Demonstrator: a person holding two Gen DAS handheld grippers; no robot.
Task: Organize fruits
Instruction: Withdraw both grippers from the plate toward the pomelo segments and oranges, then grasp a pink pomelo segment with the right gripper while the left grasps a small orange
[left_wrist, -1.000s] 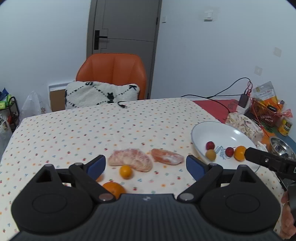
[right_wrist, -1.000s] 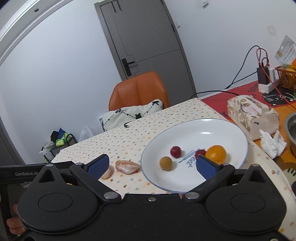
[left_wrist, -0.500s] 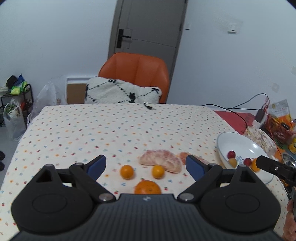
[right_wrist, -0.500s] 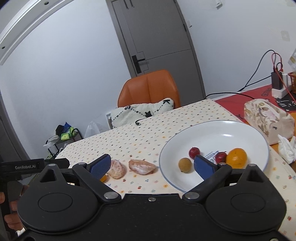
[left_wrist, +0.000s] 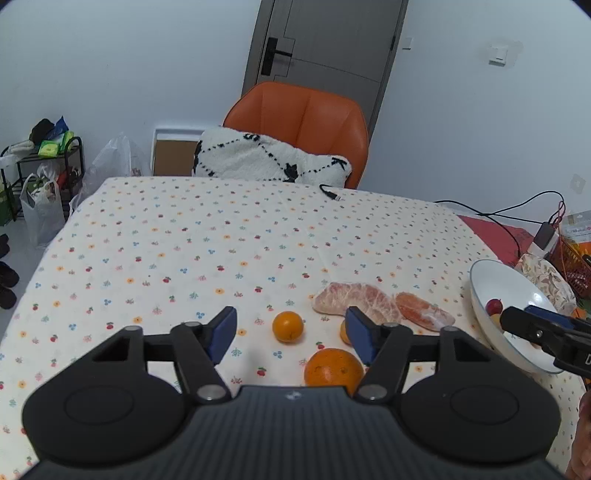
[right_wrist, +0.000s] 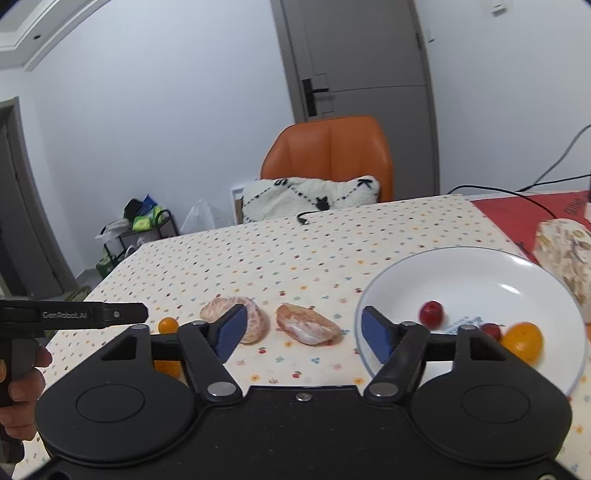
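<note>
In the left wrist view my left gripper (left_wrist: 290, 336) is open above the dotted tablecloth, with a small orange (left_wrist: 288, 326) lying between its fingers. A larger orange (left_wrist: 334, 367) sits just in front of the right finger, which half hides another small one (left_wrist: 344, 332). Two peeled citrus pieces (left_wrist: 354, 299) (left_wrist: 424, 314) lie behind them. My right gripper (right_wrist: 303, 332) is open too, framing one peeled piece (right_wrist: 308, 328); the other peeled piece (right_wrist: 255, 321) is by its left finger. The white plate (right_wrist: 469, 273) holds two red fruits (right_wrist: 431, 313) and an orange (right_wrist: 523, 341).
A floral tissue box (right_wrist: 565, 254) stands right of the plate on a red mat. An orange chair (left_wrist: 299, 110) with a white cushion (left_wrist: 266, 158) is at the far edge, beside a loose cable end (left_wrist: 330, 194). A hand (right_wrist: 22, 369) holds the left gripper (right_wrist: 122, 315).
Both grippers swung left: the right one from over the plate to the peeled pieces, the left one to the oranges. Both pairs of fingers stand closer together than before.
</note>
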